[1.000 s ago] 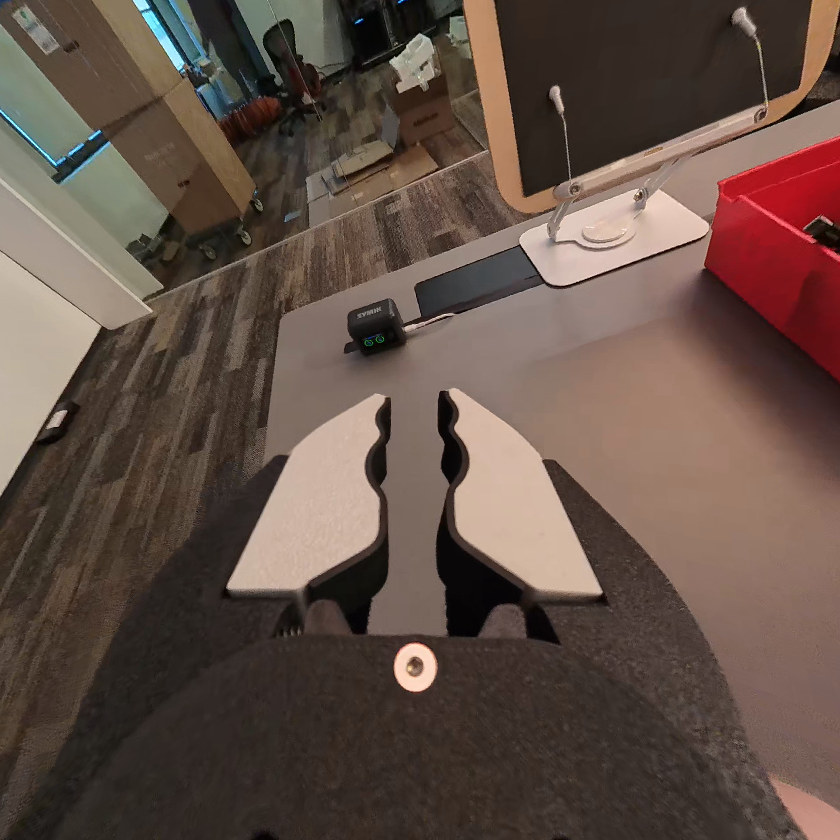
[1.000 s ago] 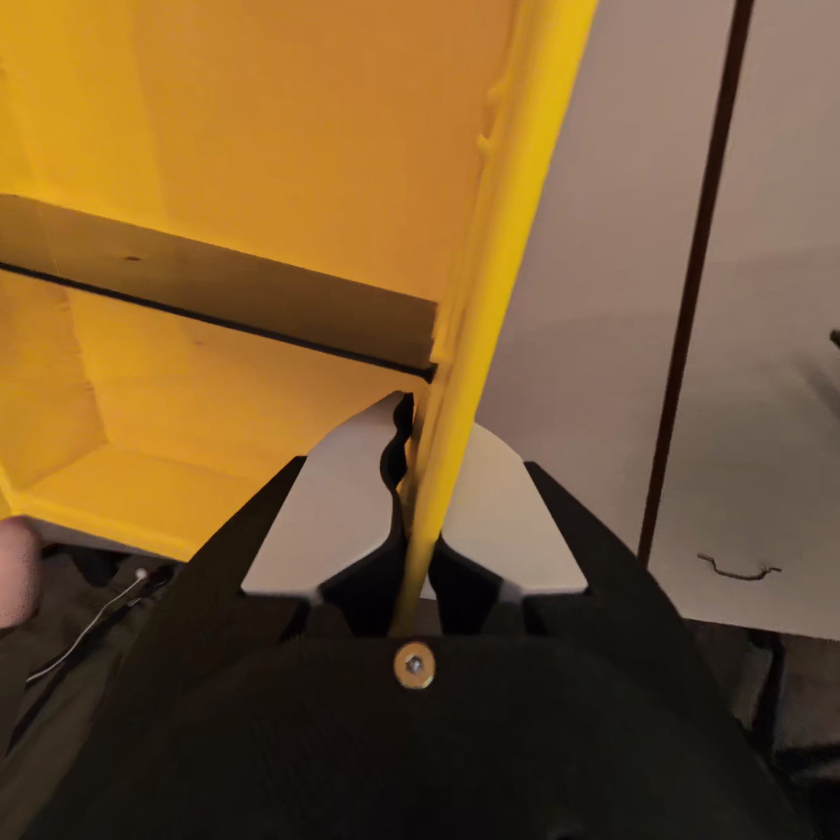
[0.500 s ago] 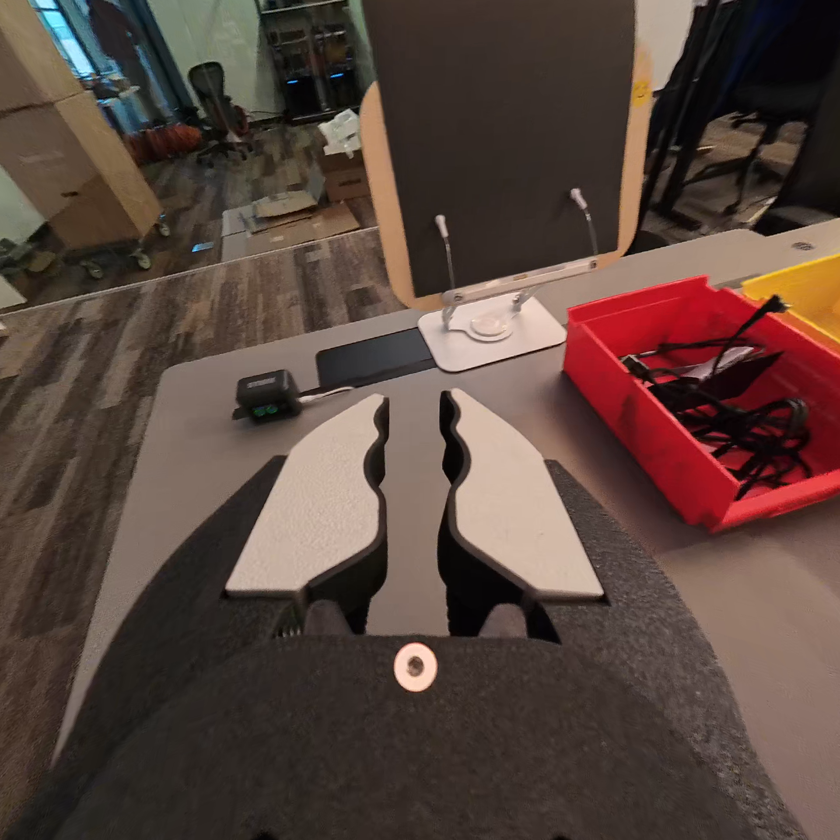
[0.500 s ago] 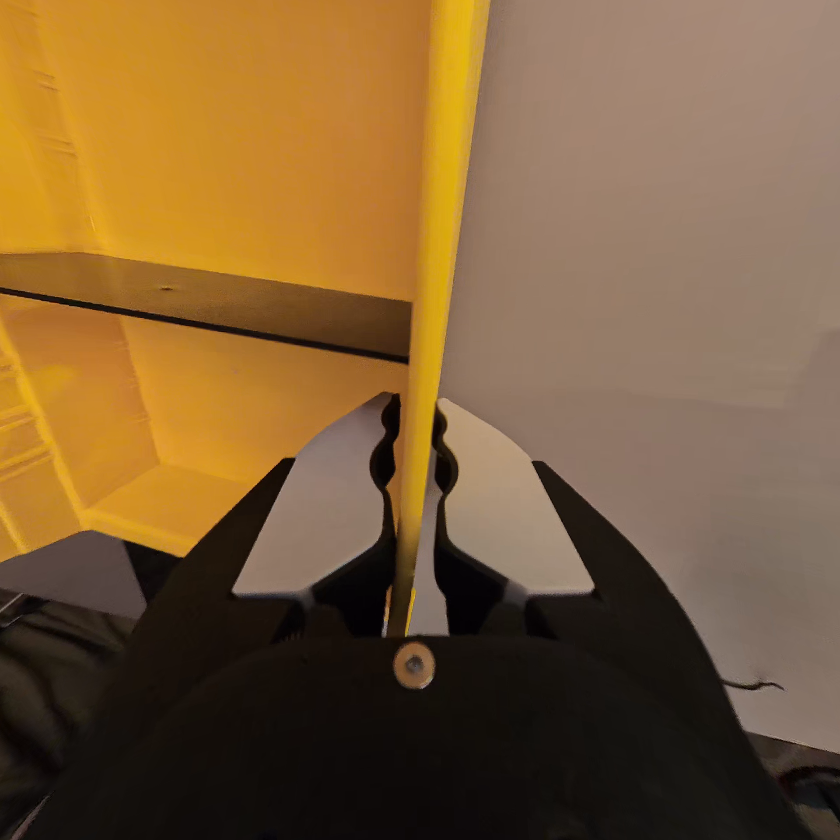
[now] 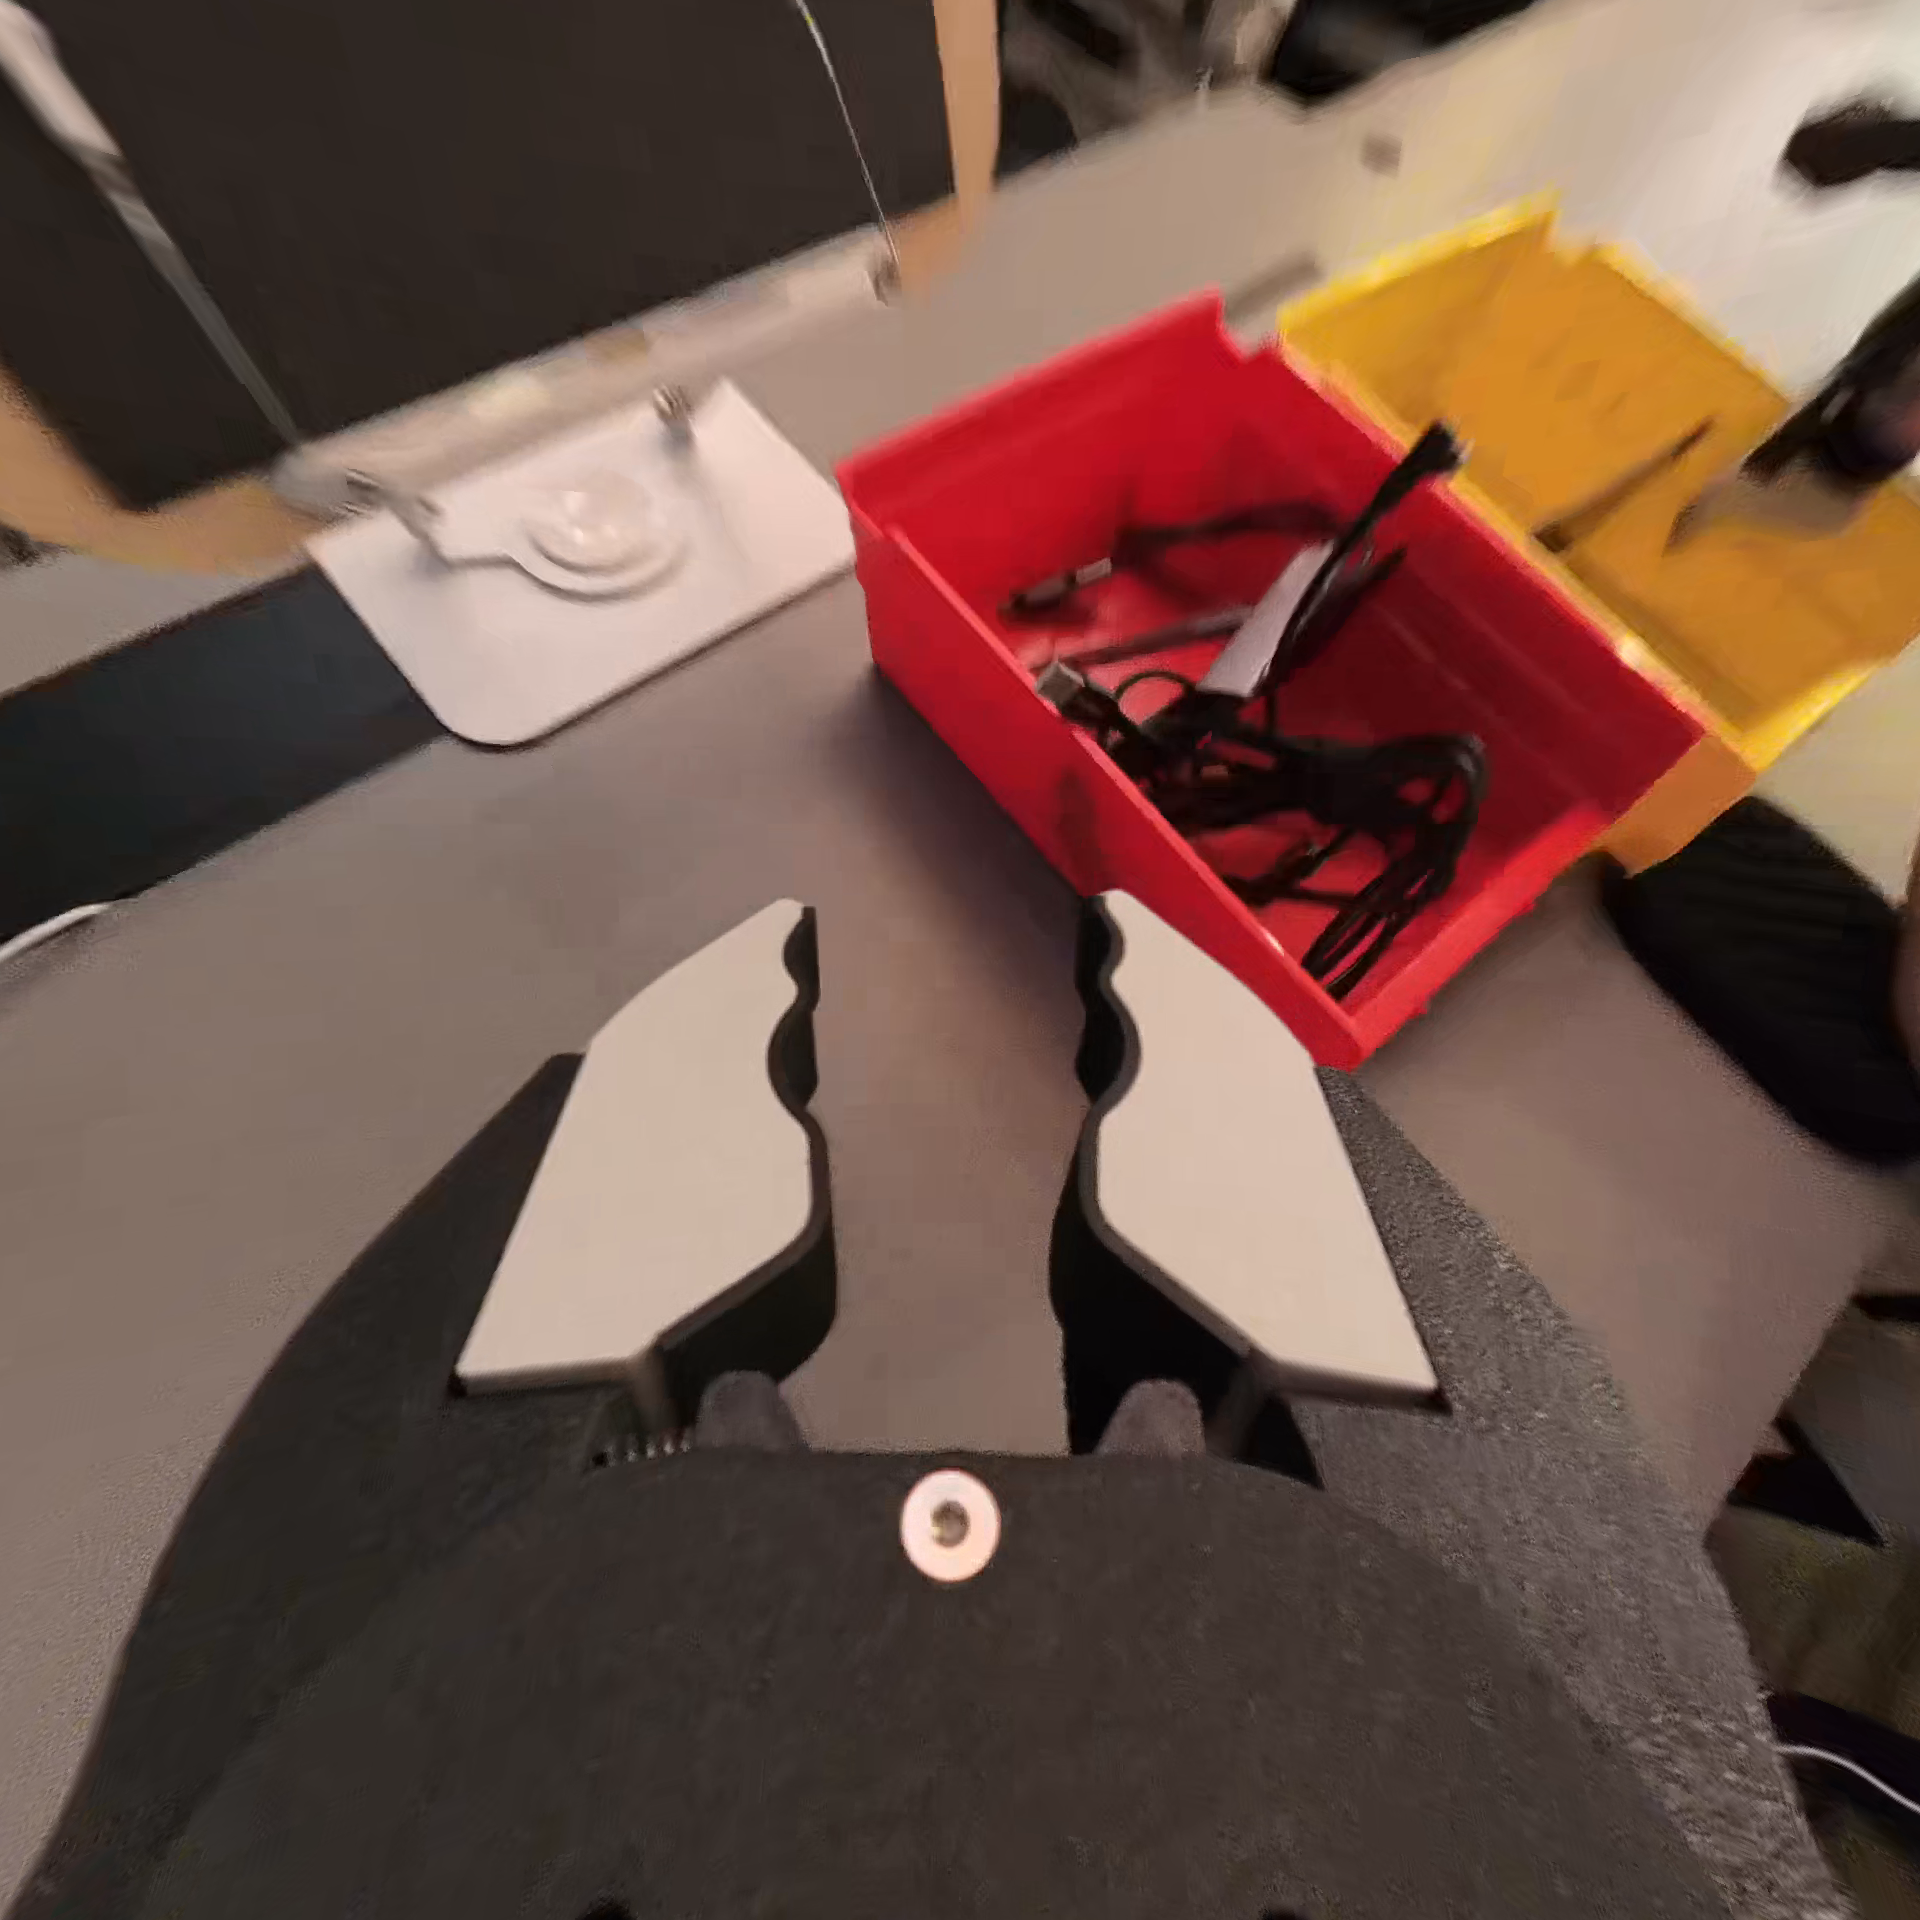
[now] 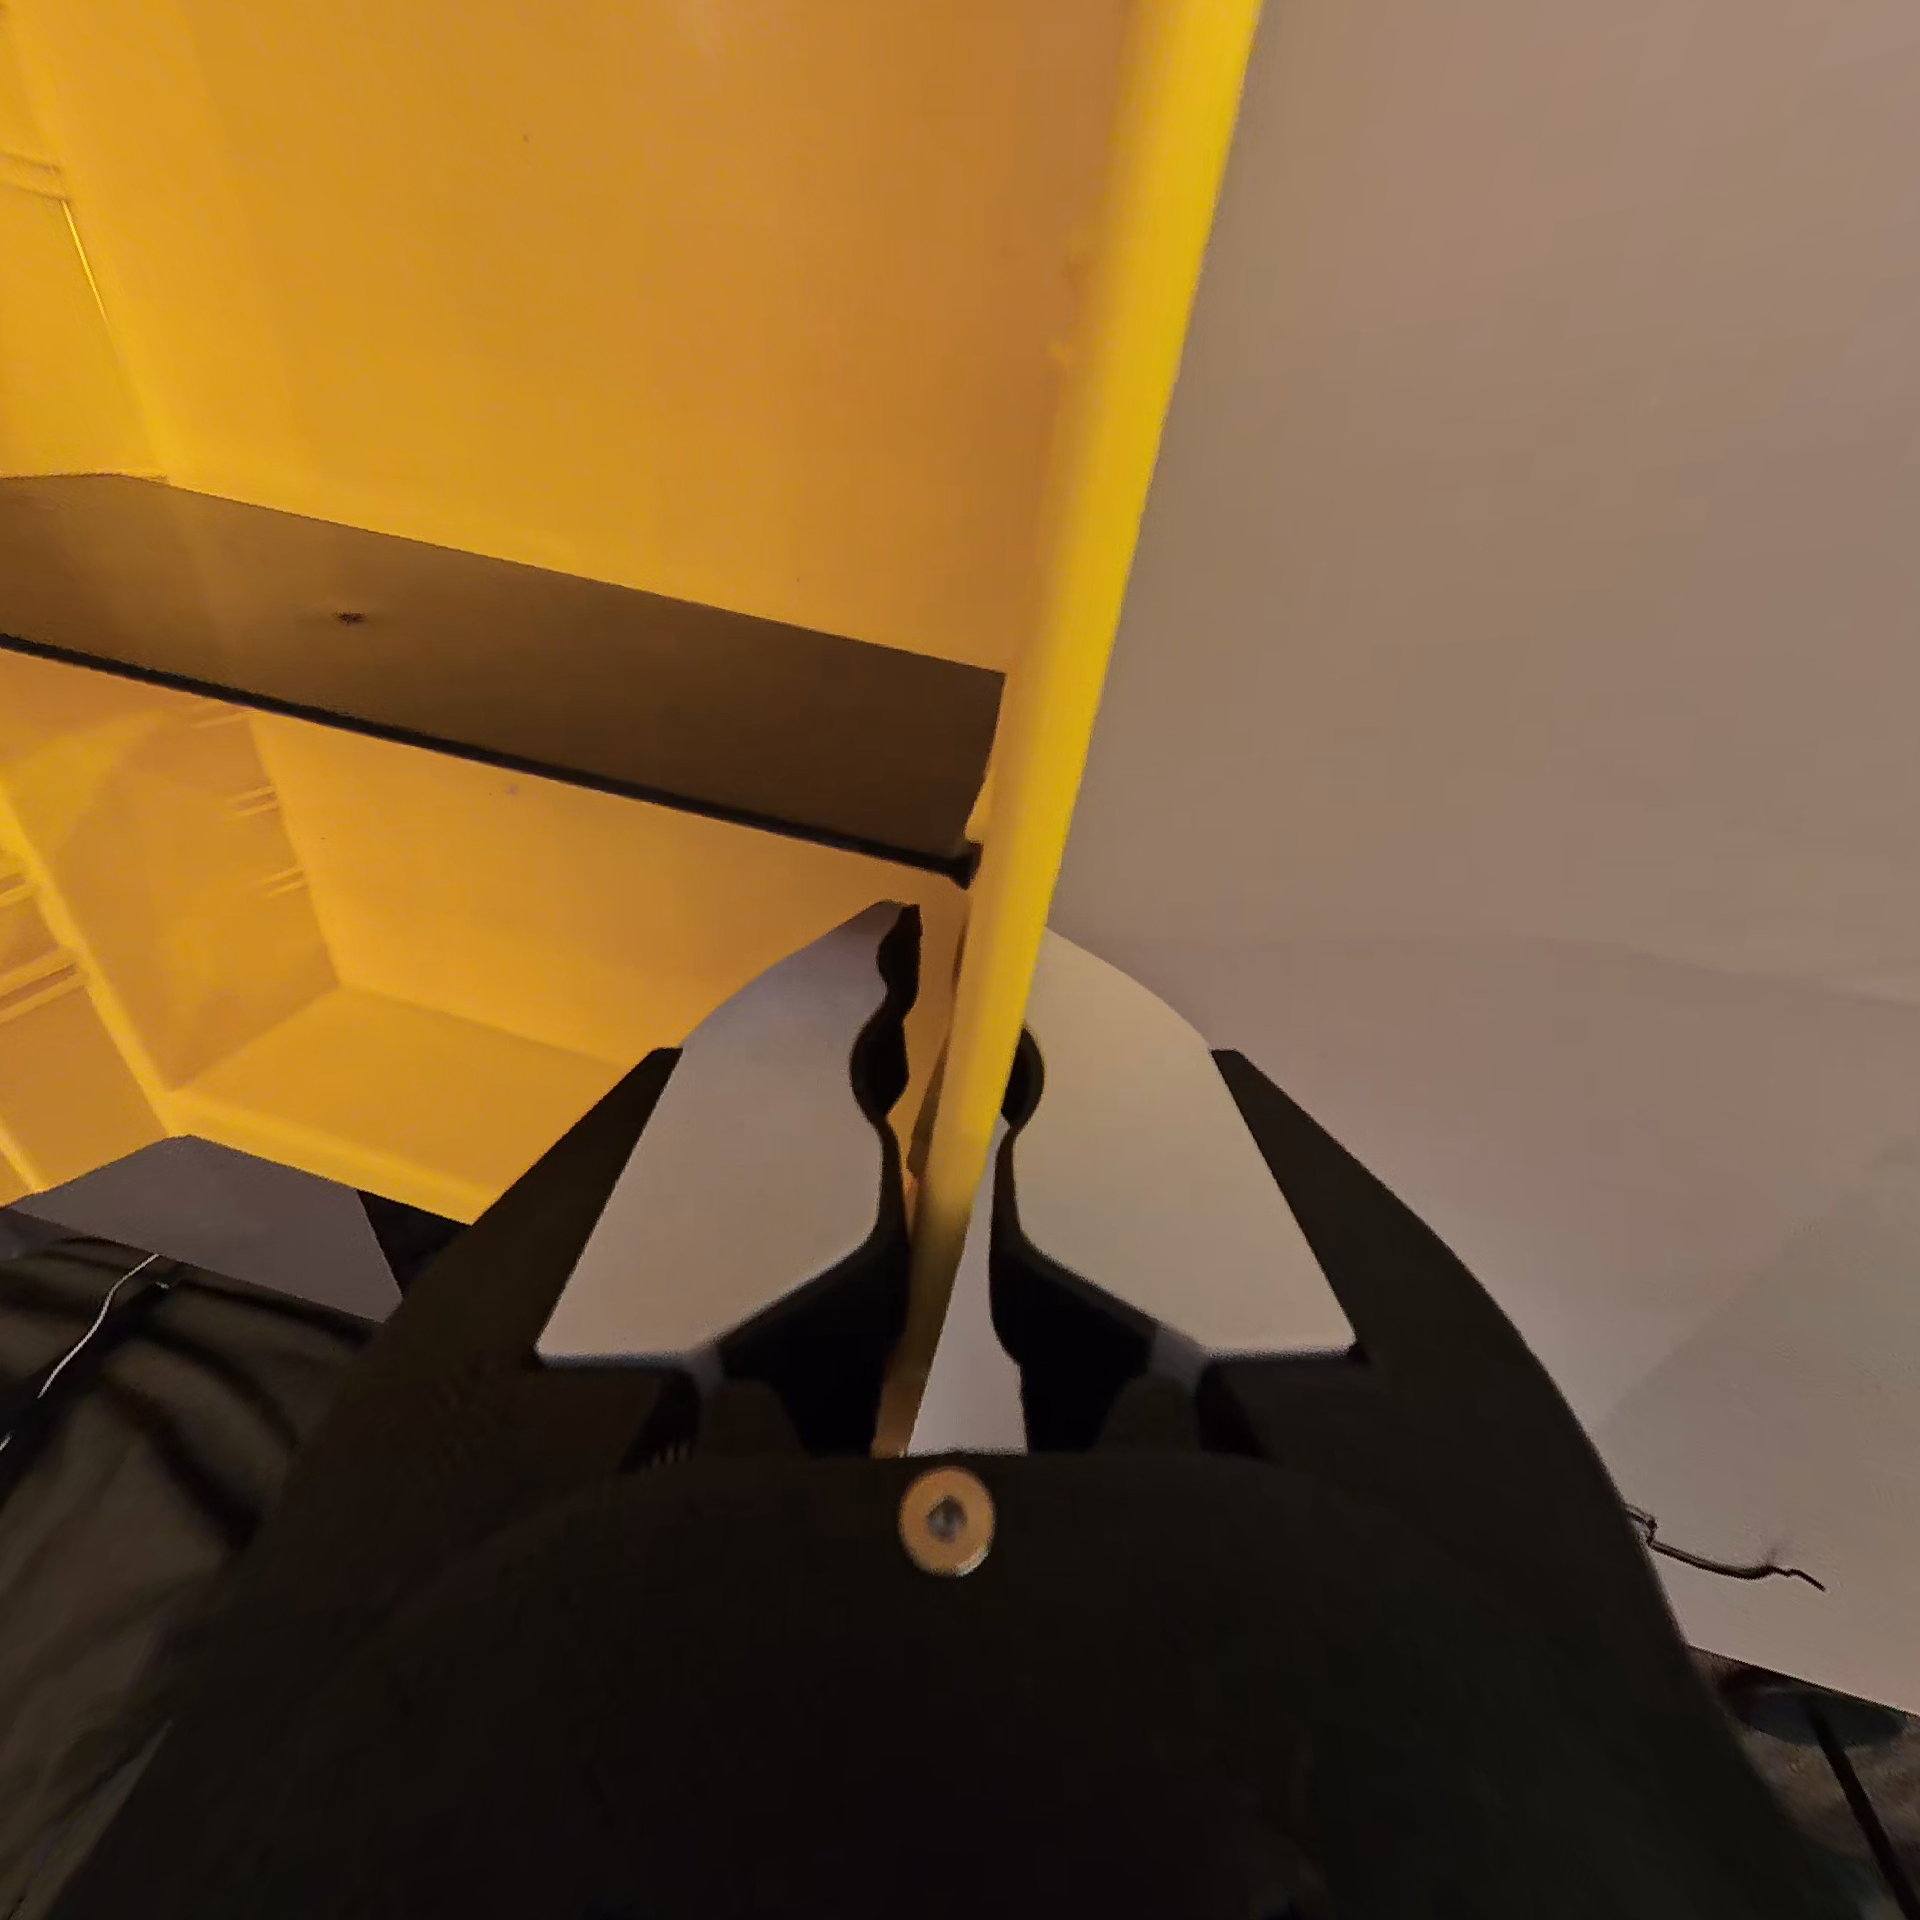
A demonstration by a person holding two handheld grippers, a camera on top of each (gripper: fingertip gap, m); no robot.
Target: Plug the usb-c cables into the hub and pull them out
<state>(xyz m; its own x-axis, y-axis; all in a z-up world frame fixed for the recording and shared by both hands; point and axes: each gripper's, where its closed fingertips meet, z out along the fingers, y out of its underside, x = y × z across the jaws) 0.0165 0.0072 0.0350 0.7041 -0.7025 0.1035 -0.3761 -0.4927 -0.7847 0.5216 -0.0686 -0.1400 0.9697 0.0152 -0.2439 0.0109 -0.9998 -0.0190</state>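
Note:
In the left wrist view a red bin [image 5: 966, 675] stands on the grey table and holds a tangle of black cables [image 5: 1351, 790] and a grey hub [image 5: 1262, 634]. My left gripper [image 5: 948, 914] is open and empty above the table, just left of the red bin's near corner. A yellow bin [image 5: 1558, 343] stands right of the red one. In the right wrist view my right gripper [image 6: 971, 925] straddles the yellow bin's side wall [image 6: 1122, 416]. A gap shows between the left finger [image 6: 790, 1039] and the wall, so it is not gripped. The right fingertip is hidden behind the wall.
A dark board on a white stand [image 5: 582, 561] is at the back left beside a dark mat [image 5: 156, 748]. A black divider [image 6: 520, 665] crosses the yellow bin. A pale table surface [image 6: 1507, 623] lies right of it. Dark cloth [image 6: 125, 1455] is at lower left.
My left gripper swung right toward the red bin and opened wider. My right gripper, earlier pinched on the yellow bin's wall, loosened and now stands slack around it.

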